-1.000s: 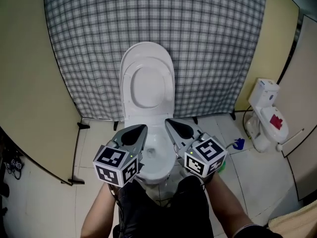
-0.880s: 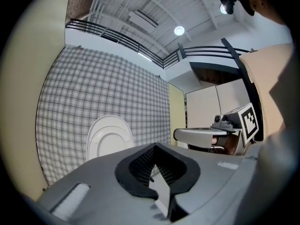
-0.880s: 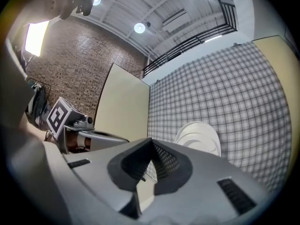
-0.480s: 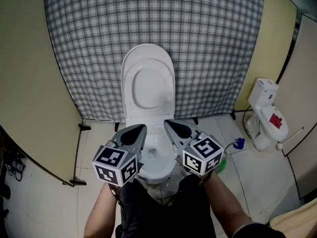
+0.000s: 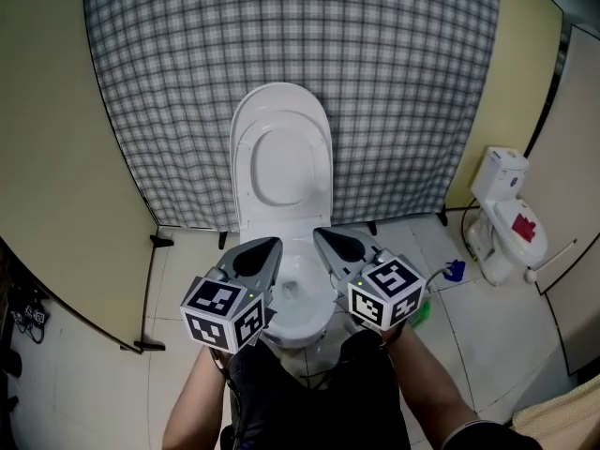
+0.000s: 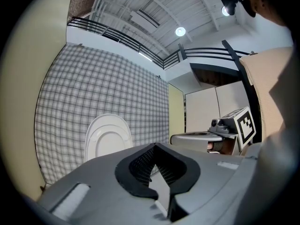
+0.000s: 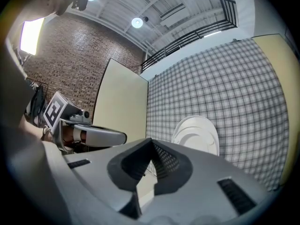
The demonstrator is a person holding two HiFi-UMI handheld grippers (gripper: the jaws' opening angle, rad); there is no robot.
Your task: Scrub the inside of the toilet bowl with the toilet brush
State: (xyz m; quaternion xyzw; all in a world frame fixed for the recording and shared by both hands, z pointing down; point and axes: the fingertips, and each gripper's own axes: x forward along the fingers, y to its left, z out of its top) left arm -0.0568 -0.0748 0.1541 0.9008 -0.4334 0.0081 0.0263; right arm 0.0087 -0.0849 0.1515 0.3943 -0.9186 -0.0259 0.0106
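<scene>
- My left tongs (image 5: pixel 275 242) are closed, with nothing between the jaws.
- My right tongs (image 5: pixel 317 232) are closed too, and empty.
- Both point level, side by side but apart, over the bowl (image 5: pixel 298 315), which sits just below and between them.
- The lid (image 5: pixel 281 157) stands up against the checked curtain (image 5: pixel 394 73).
- A green thing (image 5: pixel 420 313) peeks out beside my right tongs; I cannot tell what it is.
- A small blue thing (image 5: pixel 454 271) lies on the floor near a second toilet (image 5: pixel 504 216).

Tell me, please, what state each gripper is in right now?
Left gripper: jaws closed, holding nothing.
Right gripper: jaws closed, holding nothing.
</scene>
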